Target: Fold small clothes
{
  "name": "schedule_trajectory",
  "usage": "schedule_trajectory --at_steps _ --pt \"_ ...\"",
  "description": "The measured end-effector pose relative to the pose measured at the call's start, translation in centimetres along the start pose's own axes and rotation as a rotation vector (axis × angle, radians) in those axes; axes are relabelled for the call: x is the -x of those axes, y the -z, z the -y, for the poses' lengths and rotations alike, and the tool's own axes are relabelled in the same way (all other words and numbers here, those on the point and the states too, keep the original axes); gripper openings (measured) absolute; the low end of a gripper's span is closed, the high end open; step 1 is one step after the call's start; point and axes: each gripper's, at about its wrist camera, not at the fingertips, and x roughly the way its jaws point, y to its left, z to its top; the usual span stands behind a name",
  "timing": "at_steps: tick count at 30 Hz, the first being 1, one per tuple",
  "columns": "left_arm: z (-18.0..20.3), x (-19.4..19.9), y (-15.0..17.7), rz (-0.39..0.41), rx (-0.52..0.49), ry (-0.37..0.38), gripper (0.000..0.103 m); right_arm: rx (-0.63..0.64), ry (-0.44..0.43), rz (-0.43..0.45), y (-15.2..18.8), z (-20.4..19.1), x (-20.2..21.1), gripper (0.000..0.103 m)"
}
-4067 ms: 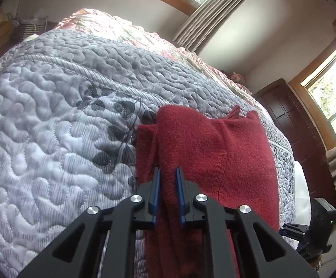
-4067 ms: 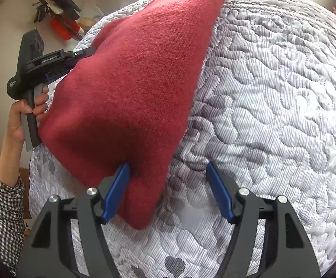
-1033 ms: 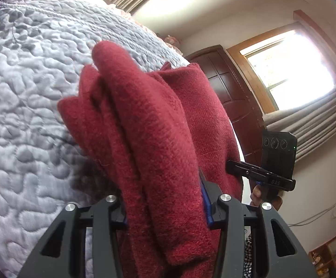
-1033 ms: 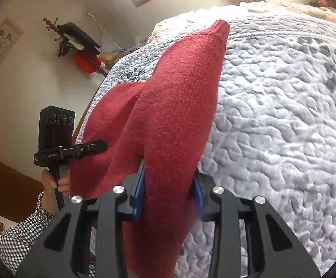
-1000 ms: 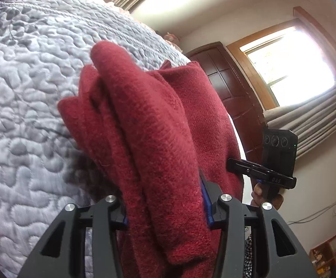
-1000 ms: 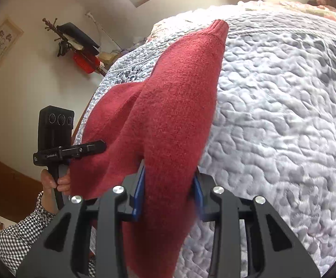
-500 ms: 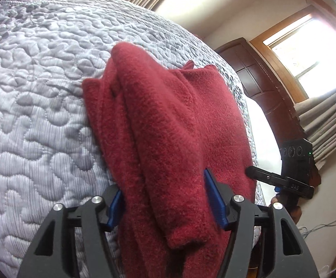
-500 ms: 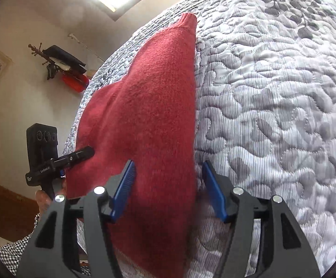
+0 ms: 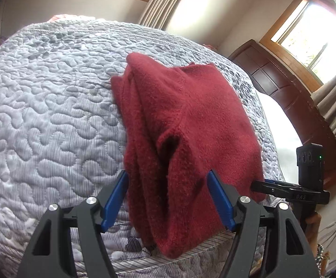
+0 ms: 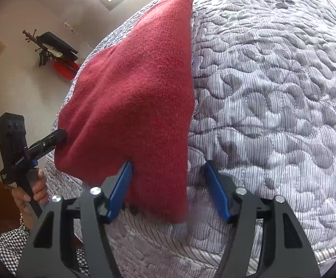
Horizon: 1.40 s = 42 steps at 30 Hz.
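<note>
A dark red knit sweater (image 9: 191, 115) lies folded on the grey quilted bedspread (image 9: 40, 106), its near end hanging over the bed's edge. My left gripper (image 9: 168, 185) stands open, its blue pads either side of the thick bunched end without pressing it. In the right wrist view the sweater (image 10: 135, 97) shows as a flat folded panel. My right gripper (image 10: 168, 180) is open too, the sweater's corner between its jaws, close to the left pad. Each view shows the other gripper at the sweater's far corner: the right gripper (image 9: 283, 187) and the left gripper (image 10: 49, 143).
The bedspread (image 10: 272, 92) stretches wide to the right of the sweater. A dark wooden cabinet (image 9: 295, 97) and windows with curtains stand beyond the bed. A person's hand (image 10: 33, 190) and checked sleeve (image 10: 8, 247) hold the left gripper. A wall rack (image 10: 52, 48) hangs on the far wall.
Both grippers were shut on the lifted sweater a second ago; they have lowered it onto the bed, opened and let go. The sweater now lies flat.
</note>
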Motion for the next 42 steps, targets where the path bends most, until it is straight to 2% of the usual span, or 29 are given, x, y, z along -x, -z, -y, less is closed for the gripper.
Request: schedule_trajectory --at_steps 1,2,4,7,12,15,22,29,33,36,38,39,41,42 --pt "0.4 0.1 0.1 0.004 -0.007 -0.007 0.070 -0.004 -0.028 -0.013 0.5 -0.3 -0.1 0.033" --pt "0.7 0.3 0.3 0.010 -0.019 -0.014 0.070 -0.008 -0.035 -0.020 0.7 -0.5 -0.2 0.033" --pt "1.3 0.5 0.4 0.014 -0.043 -0.021 0.071 0.016 0.003 -0.012 0.7 -1.5 0.1 0.026" --pt "2.0 0.7 0.4 0.021 -0.071 -0.041 0.072 0.009 -0.013 0.007 1.0 -2.4 1.1 0.023" --pt "1.7 0.5 0.7 0.008 -0.074 -0.066 0.073 0.013 0.053 0.009 1.4 -2.9 1.3 0.022" --pt "0.8 -0.6 0.9 -0.015 -0.063 -0.088 0.073 0.003 0.089 -0.007 1.9 -1.7 0.5 0.025" --pt "-0.7 -2.5 1.7 -0.047 -0.045 -0.104 0.080 -0.012 0.078 0.020 3.8 -0.5 -0.4 0.027" --pt "-1.2 -1.7 1.2 -0.051 -0.047 -0.097 0.079 -0.021 -0.015 0.013 5.0 -1.5 0.5 0.022" --pt "-1.6 -2.0 1.6 -0.053 -0.059 -0.099 0.082 0.013 0.063 0.008 5.4 -2.0 -0.6 0.022" --pt "-1.7 -2.1 2.1 -0.041 -0.059 -0.096 0.083 0.005 0.062 0.007 5.3 -1.7 -0.8 0.026" --pt "-1.7 -1.7 2.2 -0.037 -0.041 -0.093 0.083 0.020 0.103 0.027 5.4 -2.5 -0.1 0.038" --pt "-1.7 -1.4 2.2 -0.034 -0.031 -0.097 0.084 0.027 0.139 0.033 5.4 -2.9 0.3 0.052" --pt "-1.4 -0.5 2.3 -0.024 -0.024 -0.124 0.087 0.061 0.245 0.065 5.8 -4.2 1.3 0.066" --pt "-1.1 -0.1 2.4 -0.017 -0.024 -0.142 0.089 0.076 0.302 0.081 6.0 -4.9 1.7 0.077"
